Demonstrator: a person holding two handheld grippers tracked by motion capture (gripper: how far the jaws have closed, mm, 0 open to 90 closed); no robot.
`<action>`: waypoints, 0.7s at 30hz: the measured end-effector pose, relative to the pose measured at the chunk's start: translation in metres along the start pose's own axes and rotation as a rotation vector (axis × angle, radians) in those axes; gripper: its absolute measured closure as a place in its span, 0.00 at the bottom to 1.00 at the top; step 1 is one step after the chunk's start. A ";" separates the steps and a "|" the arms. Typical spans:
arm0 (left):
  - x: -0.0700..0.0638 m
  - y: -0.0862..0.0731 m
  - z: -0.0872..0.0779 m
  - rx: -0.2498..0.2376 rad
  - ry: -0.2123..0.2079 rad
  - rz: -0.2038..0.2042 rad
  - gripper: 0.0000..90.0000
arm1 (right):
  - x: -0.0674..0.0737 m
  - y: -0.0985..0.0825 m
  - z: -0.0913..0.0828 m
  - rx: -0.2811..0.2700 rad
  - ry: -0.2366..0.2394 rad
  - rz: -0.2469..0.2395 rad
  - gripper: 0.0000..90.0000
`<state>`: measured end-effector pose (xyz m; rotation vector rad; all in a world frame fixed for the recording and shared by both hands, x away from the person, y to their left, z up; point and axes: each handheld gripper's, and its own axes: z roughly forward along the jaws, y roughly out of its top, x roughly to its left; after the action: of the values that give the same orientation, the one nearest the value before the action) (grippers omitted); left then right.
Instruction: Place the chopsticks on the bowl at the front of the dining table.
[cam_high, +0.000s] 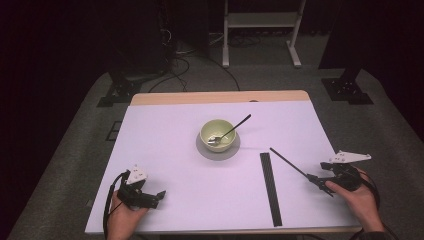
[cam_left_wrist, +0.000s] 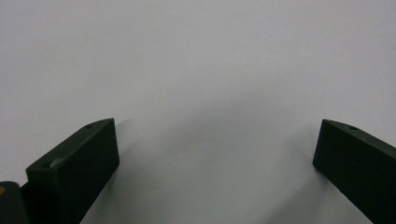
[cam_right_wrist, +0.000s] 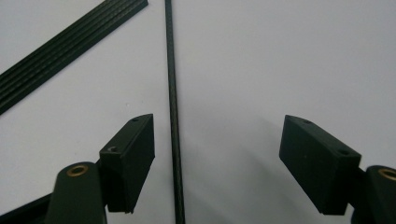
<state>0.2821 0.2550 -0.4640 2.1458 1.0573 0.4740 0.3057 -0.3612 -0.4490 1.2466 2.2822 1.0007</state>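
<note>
Thin black rod (cam_right_wrist: 173, 93) lies between the wide right tongs (cam_right_wrist: 217, 144) (apparently untouched); left tongs (cam_left_wrist: 215, 154) wide.

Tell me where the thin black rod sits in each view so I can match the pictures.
High view: the thin black rod lies slantwise on the table, right of the ribbed black strip.
Right gripper view: it runs up the picture between the right claw's open jaws, nearer the picture-left one.
Left gripper view: the left claw faces bare table.
Shared landmark: the ribbed black strip.
</note>
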 end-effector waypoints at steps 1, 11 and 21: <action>0.000 0.000 0.000 0.000 0.000 0.000 0.00 | 0.000 0.001 0.000 -0.002 0.003 0.000 0.28; 0.000 0.000 0.000 0.000 0.000 0.000 0.00 | 0.002 0.008 0.004 -0.011 0.014 -0.008 0.31; 0.000 0.000 0.000 0.000 0.000 0.000 0.00 | 0.002 0.016 0.010 -0.016 0.037 -0.015 0.37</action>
<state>0.2821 0.2550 -0.4640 2.1460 1.0571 0.4738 0.3201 -0.3491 -0.4440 1.2124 2.3030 1.0429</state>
